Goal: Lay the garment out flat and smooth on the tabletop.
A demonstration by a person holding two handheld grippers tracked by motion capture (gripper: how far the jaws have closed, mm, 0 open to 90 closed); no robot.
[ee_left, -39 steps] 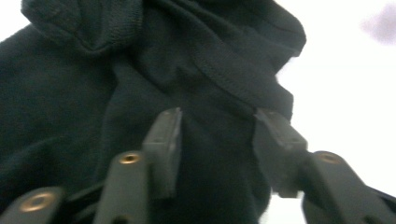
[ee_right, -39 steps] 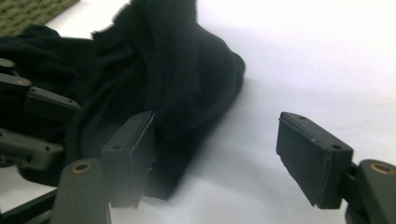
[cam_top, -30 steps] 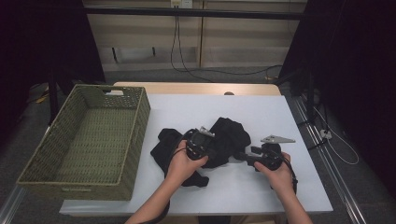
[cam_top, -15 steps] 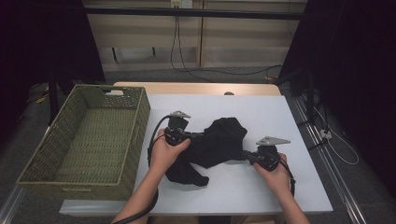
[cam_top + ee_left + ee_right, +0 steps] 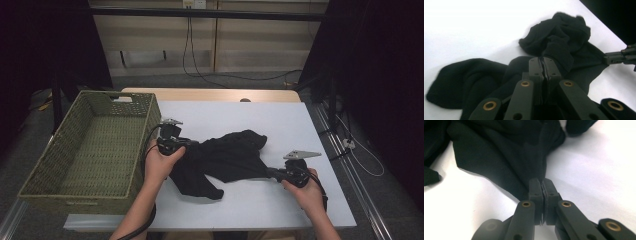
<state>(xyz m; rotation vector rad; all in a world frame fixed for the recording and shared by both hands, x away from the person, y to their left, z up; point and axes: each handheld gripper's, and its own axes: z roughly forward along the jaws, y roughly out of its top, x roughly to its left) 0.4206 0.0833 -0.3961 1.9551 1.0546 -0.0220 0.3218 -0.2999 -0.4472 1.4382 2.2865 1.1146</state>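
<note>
The white table [image 5: 240,200] is being looked down on from a fixed high view above the person's side, facing forward, with the wicker basket [image 5: 90,150] being taken in at left. The left gripper view is being aimed close along its jaws across the black garment [image 5: 559,47] toward the right gripper [image 5: 604,60]. The same garment is being caught very near in the right gripper view, so cloth and tabletop are being shared by all three.
</note>
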